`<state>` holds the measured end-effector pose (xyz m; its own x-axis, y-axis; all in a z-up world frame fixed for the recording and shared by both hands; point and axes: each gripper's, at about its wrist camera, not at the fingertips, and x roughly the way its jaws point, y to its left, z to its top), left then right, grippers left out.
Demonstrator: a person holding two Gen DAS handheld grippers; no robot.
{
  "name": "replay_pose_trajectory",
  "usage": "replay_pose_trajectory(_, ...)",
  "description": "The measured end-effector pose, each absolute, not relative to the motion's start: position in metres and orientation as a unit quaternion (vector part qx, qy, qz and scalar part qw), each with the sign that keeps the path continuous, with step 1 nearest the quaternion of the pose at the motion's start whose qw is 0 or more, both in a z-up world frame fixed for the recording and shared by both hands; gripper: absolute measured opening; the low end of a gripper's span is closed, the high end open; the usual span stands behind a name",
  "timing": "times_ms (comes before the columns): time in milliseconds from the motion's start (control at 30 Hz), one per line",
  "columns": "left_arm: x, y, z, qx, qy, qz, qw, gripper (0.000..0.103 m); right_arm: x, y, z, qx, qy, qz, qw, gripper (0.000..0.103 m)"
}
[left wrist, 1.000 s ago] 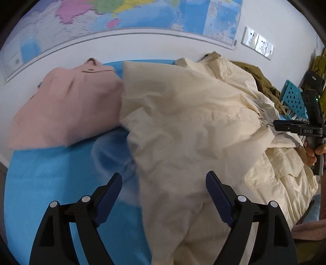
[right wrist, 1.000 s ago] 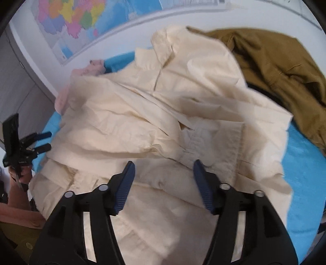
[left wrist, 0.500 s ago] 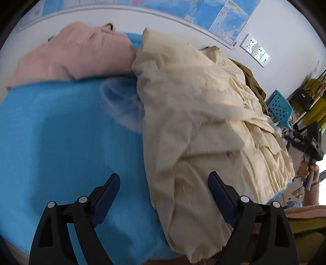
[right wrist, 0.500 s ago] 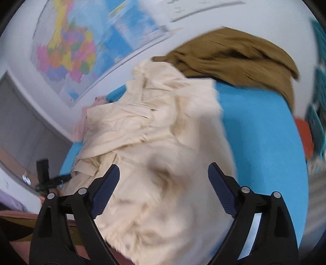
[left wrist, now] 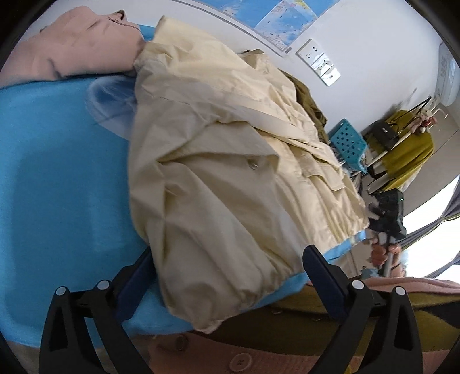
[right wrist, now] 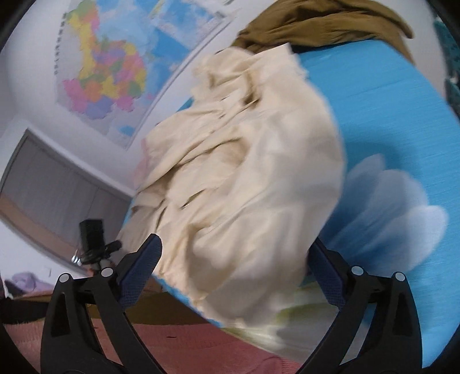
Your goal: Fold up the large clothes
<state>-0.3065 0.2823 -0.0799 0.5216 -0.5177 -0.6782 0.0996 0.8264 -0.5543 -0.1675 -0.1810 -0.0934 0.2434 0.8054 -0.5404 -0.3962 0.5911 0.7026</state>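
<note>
Overall surface: desk under a bright blue cover with a pale cloud print, carrying three garments along its length.
Wall: white, with a coloured map above the far edge of the desk and a row of sockets further along.
Main garment: cream coat, lying in a loosely gathered bundle across the middle of the desk, creased, one button showing on a flap; its lower hem hangs slightly over the near edge.
Second garment: pink garment, folded, at the far end of the desk, touching the cream coat's collar end.
Third garment: olive-brown garment, heaped against the wall at the other end, partly under the cream coat's edge.
Background item: blue perforated basket, beyond the desk end.
Left hand-held gripper: released, jaws having just spread to full width; the coat's hem lies between the fingers in the left wrist view, with neither pad pressing on it.
Right hand-held gripper: released likewise, jaws having just spread wide; the coat's blurred edge sits between them, unpinched.
Person: a hand grips the right tool's handle beyond the desk's near corner.
</note>
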Motion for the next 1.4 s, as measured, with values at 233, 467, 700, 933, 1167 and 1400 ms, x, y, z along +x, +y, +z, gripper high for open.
replay_pose_trajectory(233,-0.302,0.272,-0.081,-0.247,0.444,-0.188,0.84,0.095,-0.17,-0.133,-0.093,0.172,0.468,0.428,0.754,0.083)
replay_pose_trajectory(467,-0.305,0.274,-0.067,-0.253,0.437,-0.137,0.852,0.021,-0.169,-0.135,-0.084,0.21,0.454,0.436,0.748,0.023)
replay_pose_trajectory(700,-0.332,0.282,-0.022,-0.242,0.394,-0.162,0.872,0.014,-0.194,-0.15,-0.034,0.229,0.379,0.489,0.752,0.017)
replay_pose_trajectory(933,-0.332,0.29,-0.057,-0.235,0.451,-0.146,0.849,0.037,-0.188,-0.152,-0.071,0.225,0.451,0.459,0.731,0.033)
replay_pose_trajectory(1167,-0.327,0.281,-0.076,-0.22,0.474,-0.165,0.836,0.071,-0.19,-0.158,-0.106,0.237,0.491,0.441,0.713,0.063)
replay_pose_trajectory(1400,-0.324,0.281,-0.074,-0.241,0.467,-0.15,0.837,0.026,-0.201,-0.154,-0.099,0.247,0.466,0.467,0.71,0.026)
